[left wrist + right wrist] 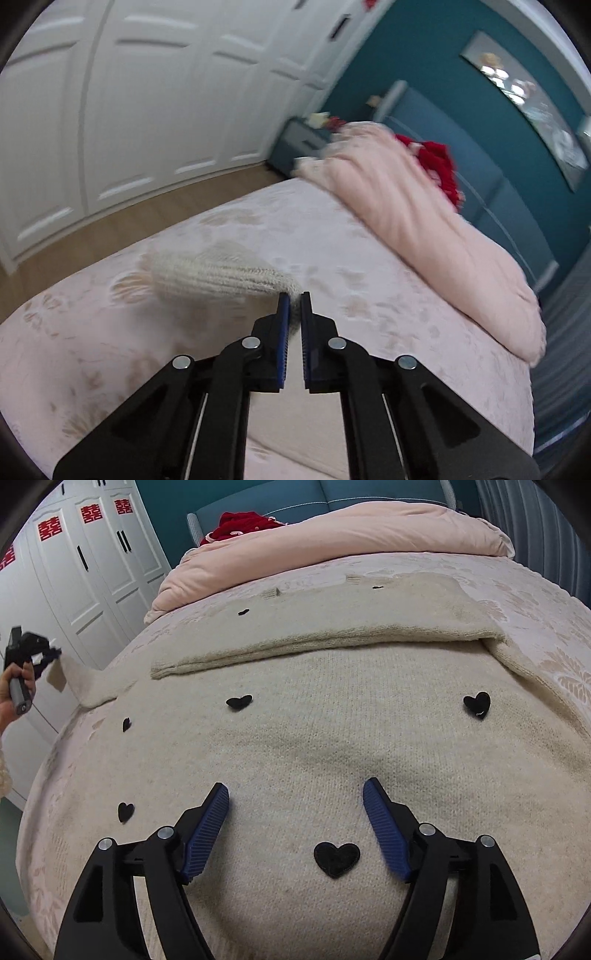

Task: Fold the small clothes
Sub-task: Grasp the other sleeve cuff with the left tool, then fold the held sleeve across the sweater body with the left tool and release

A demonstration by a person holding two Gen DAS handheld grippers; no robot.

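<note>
Bed (535,602): covered with a pale pink patterned spread; it carries everything else.
Wardrobe (129,103): white panelled doors beside the bed, with red paper signs (50,531) seen in the right wrist view.
Quilt (332,542): a thick pink roll lying across the far end of the bed, near the teal headboard (266,498).
Sweater (314,746): cream knit with black heart patches (337,858), spread flat on the bed; one sleeve (314,642) is folded across the body, the other sleeve (218,271) is stretched out toward the left edge of the bed.
Red garment (236,522): lies behind the quilt, well apart from the sweater.
Left hand-held gripper (294,299): the jaws are closed on the cuff end of the stretched sleeve, lifted off the spread; in the right wrist view a hand (14,686) holds its handle at the left edge.
Right hand-held gripper (295,794): the jaws stand wide apart just over the lower body of the sweater, nothing between the pads; one heart patch lies between the two fingers.
In the way: the folded sleeve lies across the chest, between the right hand-held gripper and the quilt.
</note>
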